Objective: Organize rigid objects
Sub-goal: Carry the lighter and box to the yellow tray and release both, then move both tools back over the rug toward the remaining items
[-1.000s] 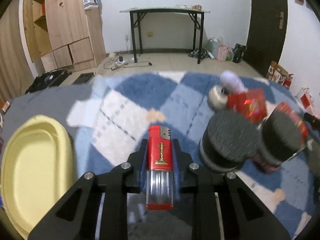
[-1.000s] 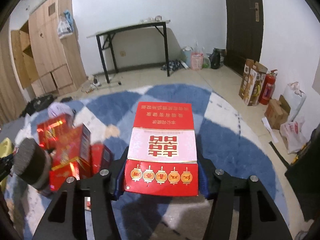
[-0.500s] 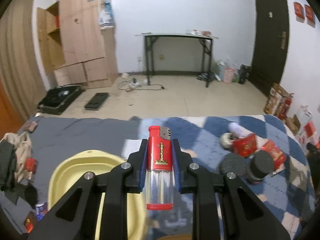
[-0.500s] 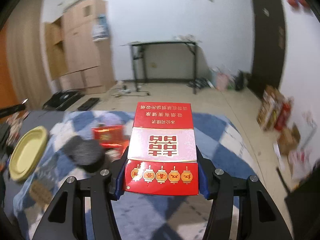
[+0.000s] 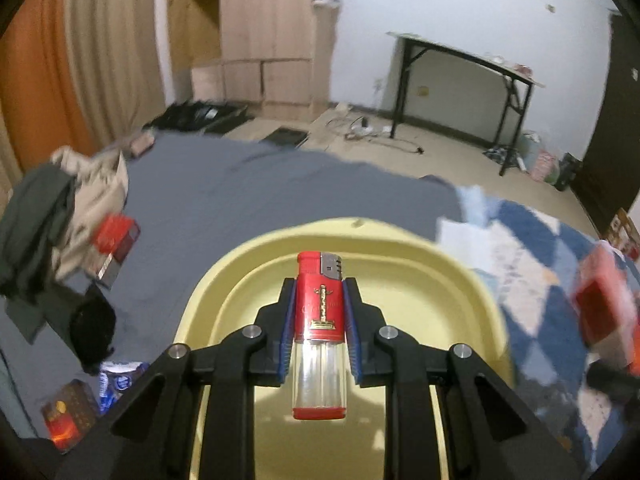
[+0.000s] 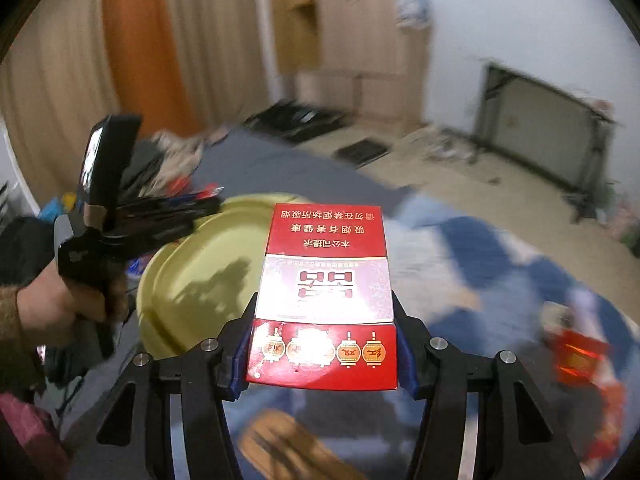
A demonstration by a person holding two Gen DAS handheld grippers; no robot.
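Red lighter [image 5: 320, 320], with clear lower body and metal top, is clamped between the blue pads of the left hand-held gripper [image 5: 319, 300] and is held above the yellow tray [image 5: 460, 280], over its inner basin. Tray is seen lying on a grey sheet [image 5: 260, 196], with its right edge next to a blue-and-white checked blanket [image 5: 532, 240]. Red box [image 6: 324, 300], printed with white characters and a row of lanterns, is clamped at its sides by the right hand-held gripper [image 6: 322, 344]; it is held level, with its far end over the right rim of the tray [image 6: 188, 276] in the right wrist view. Left hand-held gripper [image 6: 188, 210] is seen there from the side, gripped by a hand [image 6: 60, 300], with its fingers reaching over the tray's left rim. Blurred red packs [image 5: 604, 300] are noted on the blanket to the right. Another red pack [image 5: 116, 240] is noted on the sheet beside a pile of clothes [image 5: 52, 216]. Black-legged table [image 5: 460, 80] and wooden wardrobe [image 5: 260, 32] are recorded against the far wall.
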